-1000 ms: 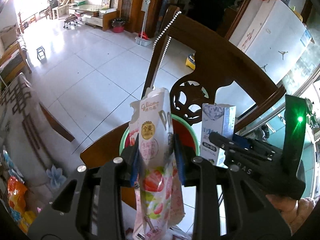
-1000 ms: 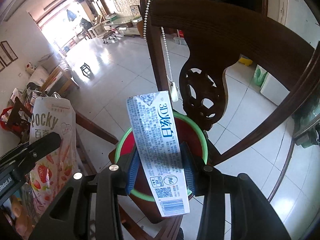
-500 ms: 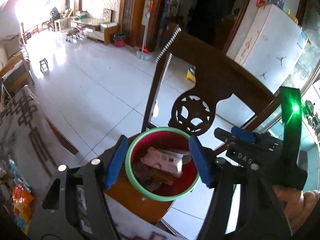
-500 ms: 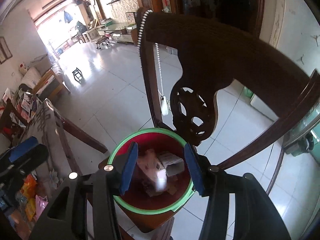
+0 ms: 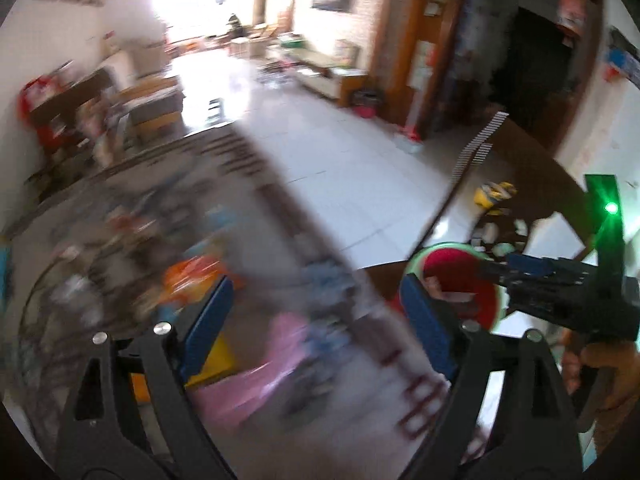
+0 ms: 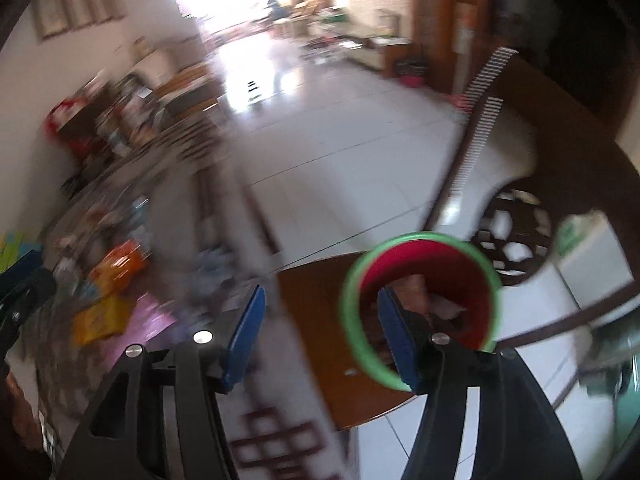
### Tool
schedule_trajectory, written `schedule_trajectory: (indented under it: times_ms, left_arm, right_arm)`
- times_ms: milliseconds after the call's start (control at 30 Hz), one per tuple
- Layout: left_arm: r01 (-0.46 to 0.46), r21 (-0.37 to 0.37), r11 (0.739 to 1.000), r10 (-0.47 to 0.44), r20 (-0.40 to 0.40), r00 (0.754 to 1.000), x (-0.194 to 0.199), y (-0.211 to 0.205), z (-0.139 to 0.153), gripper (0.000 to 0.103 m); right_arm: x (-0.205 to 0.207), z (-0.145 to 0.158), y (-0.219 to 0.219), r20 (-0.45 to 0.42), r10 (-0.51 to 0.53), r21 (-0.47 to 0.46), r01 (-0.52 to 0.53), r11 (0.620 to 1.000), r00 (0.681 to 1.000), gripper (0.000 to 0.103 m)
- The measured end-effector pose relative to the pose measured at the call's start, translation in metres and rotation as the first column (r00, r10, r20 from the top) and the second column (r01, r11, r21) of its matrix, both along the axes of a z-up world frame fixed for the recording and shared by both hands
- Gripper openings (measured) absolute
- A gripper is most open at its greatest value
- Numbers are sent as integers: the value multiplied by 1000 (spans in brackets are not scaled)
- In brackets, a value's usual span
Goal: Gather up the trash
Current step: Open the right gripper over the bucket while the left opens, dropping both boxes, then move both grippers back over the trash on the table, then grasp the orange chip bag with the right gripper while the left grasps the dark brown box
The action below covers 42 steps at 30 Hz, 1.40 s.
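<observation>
A red bin with a green rim (image 6: 424, 300) sits on a wooden chair seat (image 6: 316, 316), with pink and white packaging inside. It also shows in the left wrist view (image 5: 460, 280). My left gripper (image 5: 316, 332) is open and empty over the table, left of the bin. My right gripper (image 6: 320, 336) is open and empty, its right finger in front of the bin. Blurred wrappers lie on the table: pink ones (image 5: 256, 376), an orange one (image 6: 120, 260) and a yellow one (image 6: 100, 320).
The grey patterned tablecloth (image 5: 416, 412) covers the table to the left. The carved chair back (image 6: 516, 232) rises behind the bin, with a bead chain (image 6: 476, 128) hanging on it. White tiled floor (image 5: 352, 168) lies beyond. Both views are motion-blurred.
A second ago the left gripper held a Pocky pouch and the right a toothpaste box over the bin. Both were dropped in. Both grippers have since swung left toward the table.
</observation>
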<state>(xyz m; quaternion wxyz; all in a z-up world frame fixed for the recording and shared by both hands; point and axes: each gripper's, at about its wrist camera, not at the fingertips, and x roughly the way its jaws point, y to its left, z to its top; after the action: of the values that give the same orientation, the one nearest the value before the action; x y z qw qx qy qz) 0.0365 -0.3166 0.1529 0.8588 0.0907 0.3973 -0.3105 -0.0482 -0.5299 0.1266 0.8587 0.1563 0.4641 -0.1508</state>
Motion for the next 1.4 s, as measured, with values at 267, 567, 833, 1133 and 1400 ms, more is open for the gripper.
schedule_trajectory:
  times_ms: [267,567,833,1133,1400]
  left_arm:
    - [-260,36,965,262,-74,962,22,133,-22,83]
    - [-348,30,937,348,-147,926,25,200,-35,83]
    - [-387,10,922,383,-165,909,46,219,-42,83]
    - [-411,21,911,407,-199,892,80,217,-61,83]
    - [-429,-3,903,412,-270,870,121,194,-79,83]
  right_arm:
    - [86,-19,109,-41,260,110,-254,961,965,66]
    - [195,-50,173,-95,232,242,-204,949,968,66]
    - [236,-99,181,-228,161,343,-76,936,960,66]
    - [245,-99,190,-193,233,364,-151,919,953,43]
    - [232,-79,187,-112,287,317,-240,918,951,36]
